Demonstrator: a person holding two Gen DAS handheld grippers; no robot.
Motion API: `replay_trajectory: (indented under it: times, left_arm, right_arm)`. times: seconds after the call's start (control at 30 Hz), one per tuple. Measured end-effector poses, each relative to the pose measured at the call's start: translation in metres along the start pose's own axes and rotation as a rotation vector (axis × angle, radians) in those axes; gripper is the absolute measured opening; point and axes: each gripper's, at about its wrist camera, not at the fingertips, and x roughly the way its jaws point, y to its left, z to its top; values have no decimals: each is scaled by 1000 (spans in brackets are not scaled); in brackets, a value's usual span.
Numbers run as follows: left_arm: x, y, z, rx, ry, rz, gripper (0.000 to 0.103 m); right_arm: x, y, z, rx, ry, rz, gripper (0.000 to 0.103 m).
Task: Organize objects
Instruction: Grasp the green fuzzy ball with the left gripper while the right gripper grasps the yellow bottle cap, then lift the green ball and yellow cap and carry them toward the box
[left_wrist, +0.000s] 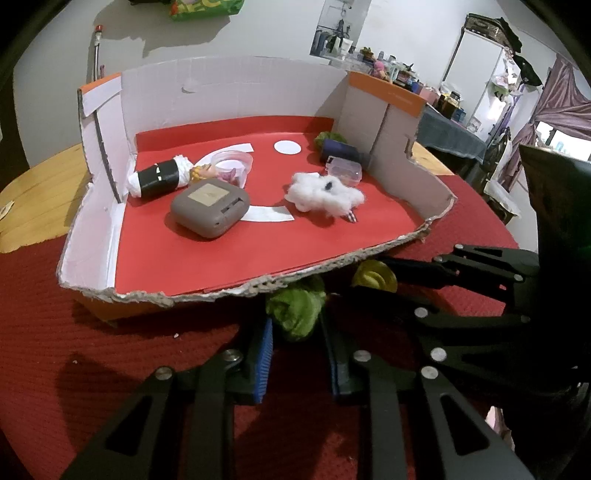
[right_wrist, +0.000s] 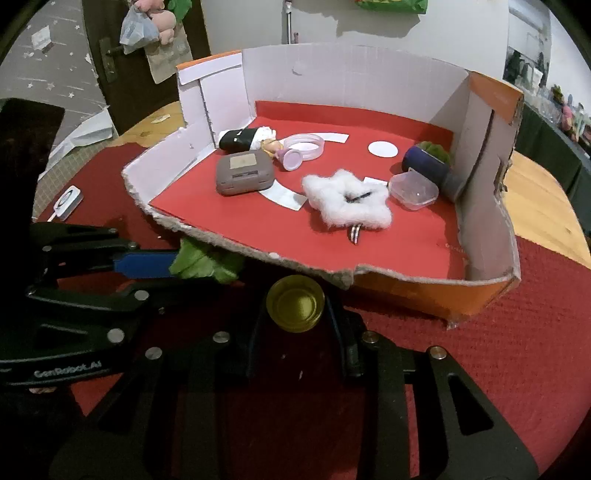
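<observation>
Left gripper (left_wrist: 295, 332): fingers closed tight on green leafy toy (left_wrist: 295, 310), just outside torn front edge of cardboard tray (left_wrist: 258, 286), over red cloth (left_wrist: 92, 332) on counter. Right gripper (right_wrist: 295, 314): fingers clamped on yellow round lid (right_wrist: 295, 302), also at tray's torn front edge. Inside tray on red liner: grey case (left_wrist: 210, 208) near left wall, white cotton tuft (left_wrist: 321, 192) mid-tray, clear small box (left_wrist: 343, 171) and dark blue cylinder (right_wrist: 428, 162) toward right back corner, black-and-white doll (left_wrist: 162, 177) at left wall.
</observation>
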Motion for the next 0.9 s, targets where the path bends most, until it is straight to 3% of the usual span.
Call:
replay_trajectory:
  times: [0.9]
  left_arm:
    - [-27, -9, -25, 3, -22, 4, 23]
  right_arm:
    - [-32, 21, -21, 5, -6, 48, 29]
